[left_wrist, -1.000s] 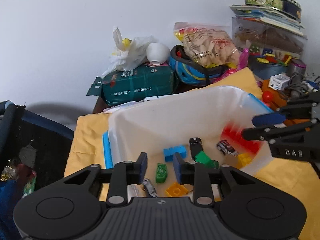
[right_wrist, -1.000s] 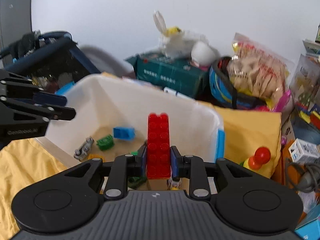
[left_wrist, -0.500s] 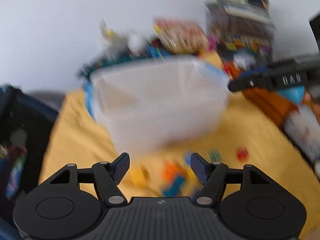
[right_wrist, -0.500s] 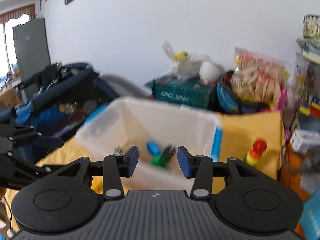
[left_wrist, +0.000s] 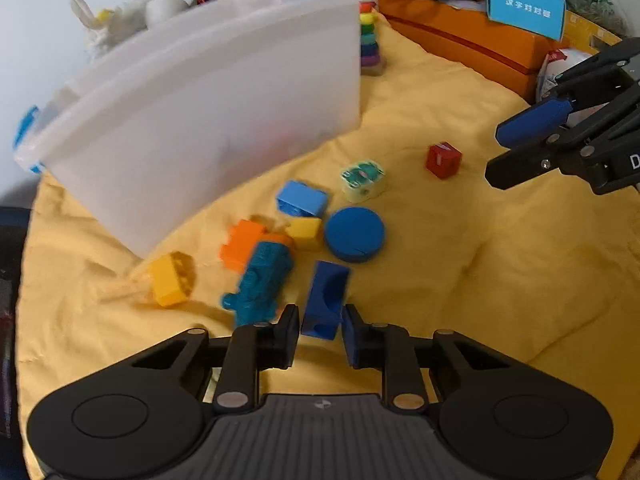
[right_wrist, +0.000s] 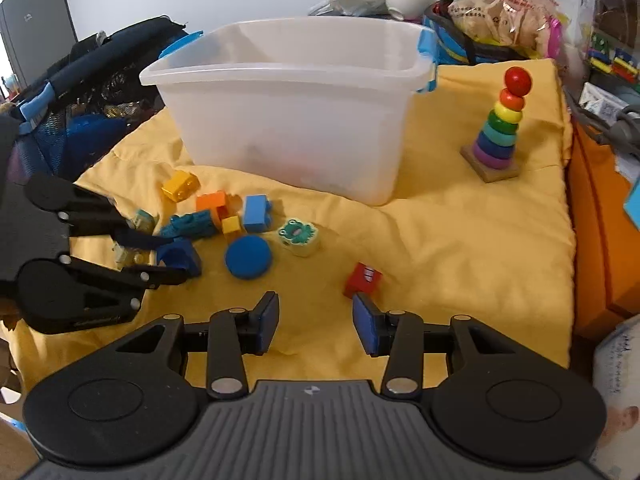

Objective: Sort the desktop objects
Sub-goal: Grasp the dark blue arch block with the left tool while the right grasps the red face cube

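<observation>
My left gripper (left_wrist: 320, 326) has its fingers around a dark blue arch block (left_wrist: 325, 298) lying on the yellow cloth; it also shows in the right wrist view (right_wrist: 180, 255). My right gripper (right_wrist: 316, 320) is open and empty, just short of a red cube (right_wrist: 362, 279), also in the left wrist view (left_wrist: 443, 159). The translucent white bin (right_wrist: 288, 100) stands behind the loose toys: a blue disc (right_wrist: 248, 256), a frog block (right_wrist: 299, 235), a teal toy (left_wrist: 260, 284), orange, yellow and light blue bricks.
A rainbow ring stacker (right_wrist: 500, 128) stands right of the bin. An orange box (left_wrist: 460, 36) and clutter line the right edge. A dark mesh basket (right_wrist: 72, 92) is at the left. Bags and a helmet sit behind the bin.
Both grippers have dropped from above the bin to the cloth in front of it. My right gripper no longer holds the red brick stack. My left gripper has narrowed around the blue arch block.
</observation>
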`<state>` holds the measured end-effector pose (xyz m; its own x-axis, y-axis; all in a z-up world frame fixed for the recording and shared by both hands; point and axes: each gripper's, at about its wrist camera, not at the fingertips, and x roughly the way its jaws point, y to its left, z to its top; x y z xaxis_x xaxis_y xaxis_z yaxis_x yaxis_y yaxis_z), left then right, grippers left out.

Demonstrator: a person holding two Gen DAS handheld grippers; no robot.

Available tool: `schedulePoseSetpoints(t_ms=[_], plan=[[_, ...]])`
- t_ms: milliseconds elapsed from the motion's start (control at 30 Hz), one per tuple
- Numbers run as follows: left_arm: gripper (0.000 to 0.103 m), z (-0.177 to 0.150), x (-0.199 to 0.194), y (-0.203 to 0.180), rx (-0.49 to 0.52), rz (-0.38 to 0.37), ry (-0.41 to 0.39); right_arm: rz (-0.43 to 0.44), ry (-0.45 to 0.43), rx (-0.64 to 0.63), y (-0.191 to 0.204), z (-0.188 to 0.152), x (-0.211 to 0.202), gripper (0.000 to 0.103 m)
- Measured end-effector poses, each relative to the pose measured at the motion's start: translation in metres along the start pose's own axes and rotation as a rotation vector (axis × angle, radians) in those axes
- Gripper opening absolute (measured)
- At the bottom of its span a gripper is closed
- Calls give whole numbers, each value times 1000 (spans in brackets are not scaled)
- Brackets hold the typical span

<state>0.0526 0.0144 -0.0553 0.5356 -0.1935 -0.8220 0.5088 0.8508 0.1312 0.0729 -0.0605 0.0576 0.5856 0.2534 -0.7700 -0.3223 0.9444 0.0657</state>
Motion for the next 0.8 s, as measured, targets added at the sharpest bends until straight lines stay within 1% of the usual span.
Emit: schedulePoseSetpoints(t_ms=[67, 100, 167, 267, 333, 367, 400, 433, 533, 567, 600, 667, 733, 800], plan=[[21, -1, -6, 2, -66, -78, -5, 2, -5, 12, -3, -4, -3, 45], [21, -3, -11, 3, -109, -133, -12, 0, -3, 16, -4, -6, -2, 45], [21, -6, -22, 3, -184, -202, -20, -3, 2, 17, -7, -10, -1, 45], [21, -22, -28, 7, -338, -350, 5, -11, 3, 17, -11, -11, 2, 45], [22, -36, -24, 7, -410, -403, 35, -20, -13, 5, -13, -10, 5, 45], [22, -41, -20, 8, -435, -385, 53, -30, -23, -9, -14, -9, 7, 45], [22, -46, -19, 8, -450, -346, 61, -41, -27, -27, -14, -8, 11, 45], [23, -49, -21, 9, -457, -326, 47, -53, -23, -41, -13, -7, 15, 45], [43, -54, -35, 11, -446, -223, 8, -63, -18, -49, -16, -2, 24, 45], [45, -55, -40, 11, -430, -188, -11, -61, -22, -45, -18, -1, 26, 44], [45, -57, -46, 10, -417, -170, -30, -66, -23, -42, -18, 0, 28, 45], [45, -58, -54, 9, -411, -163, -57, -70, -16, -32, -20, 3, 34, 44], [45, -58, -60, 2, -379, -182, -83, -66, -14, -6, -23, 6, 39, 42], [45, -51, -64, -5, -305, -191, -92, -67, 14, 23, -27, 9, 47, 28]])
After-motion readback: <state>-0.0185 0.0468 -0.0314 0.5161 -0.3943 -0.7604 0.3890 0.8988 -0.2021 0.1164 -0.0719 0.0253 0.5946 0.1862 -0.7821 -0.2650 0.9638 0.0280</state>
